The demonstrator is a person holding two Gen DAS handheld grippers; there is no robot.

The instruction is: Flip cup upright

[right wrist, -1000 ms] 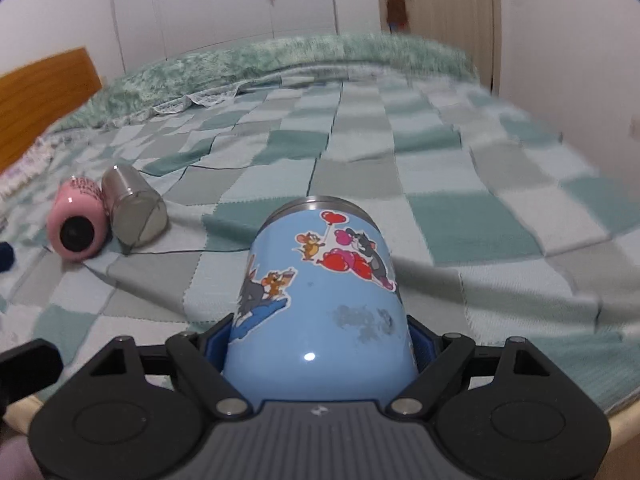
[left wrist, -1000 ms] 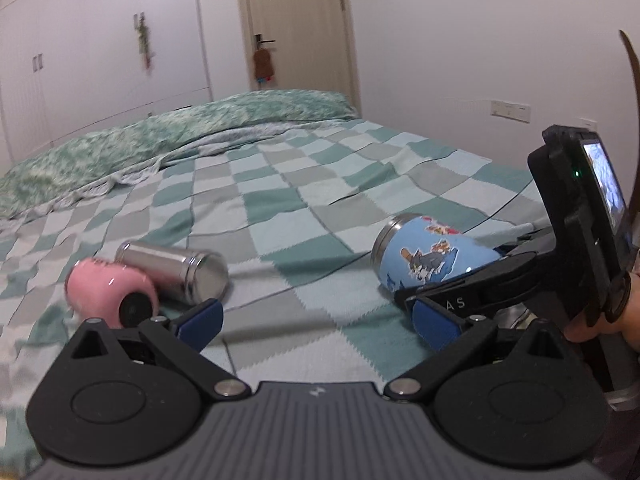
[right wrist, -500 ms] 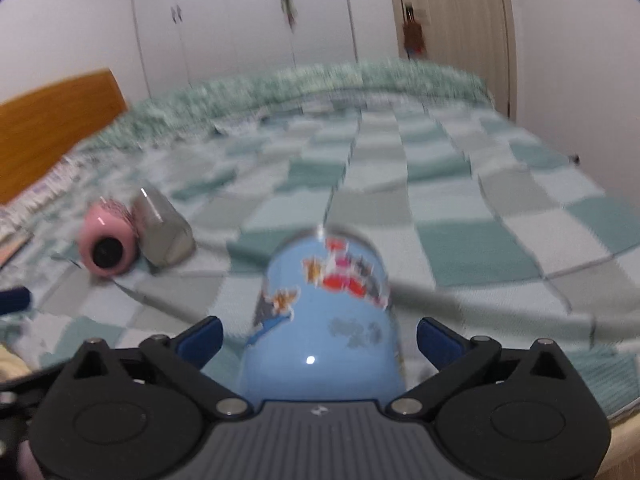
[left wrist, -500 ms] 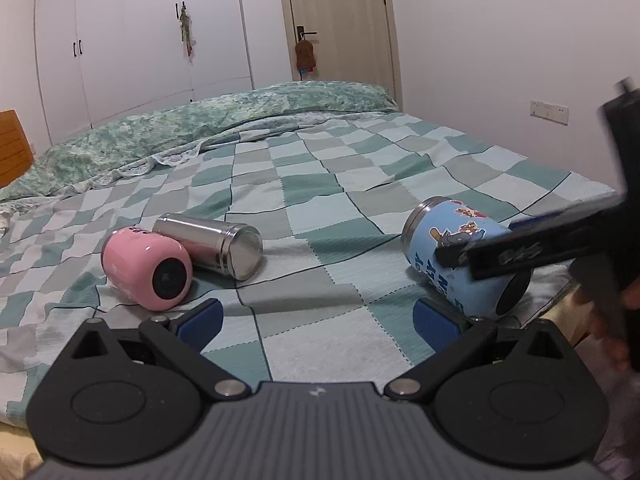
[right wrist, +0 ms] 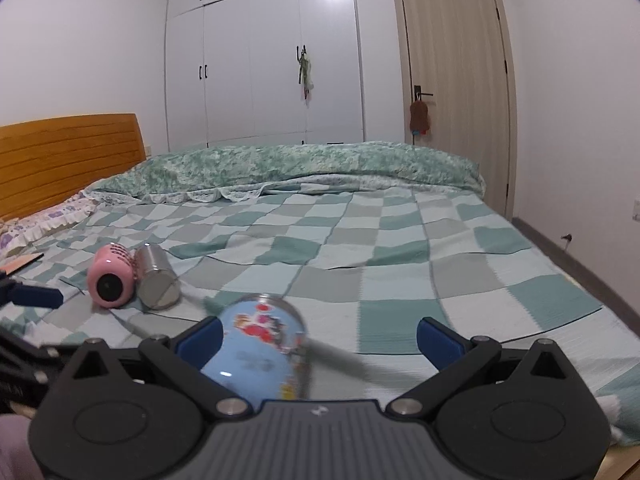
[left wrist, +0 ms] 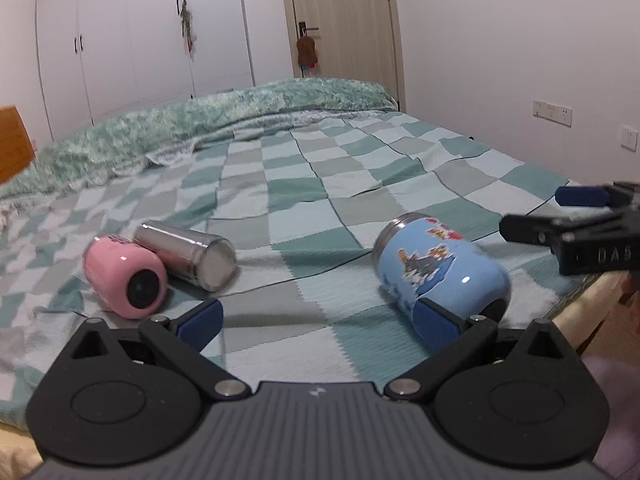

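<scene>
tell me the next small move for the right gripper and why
Probably move the right gripper left and close on the blue cup. The cup lies on its side on the bed, ungripped, nearer the left of the open fingers.

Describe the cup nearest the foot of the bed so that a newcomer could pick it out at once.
Start at the bed with its green checked blanket. Three cups lie on their sides near its front edge. The blue cup lies alone on the right, with cartoon stickers; the pink cup and steel cup touch each other on the left.
</scene>
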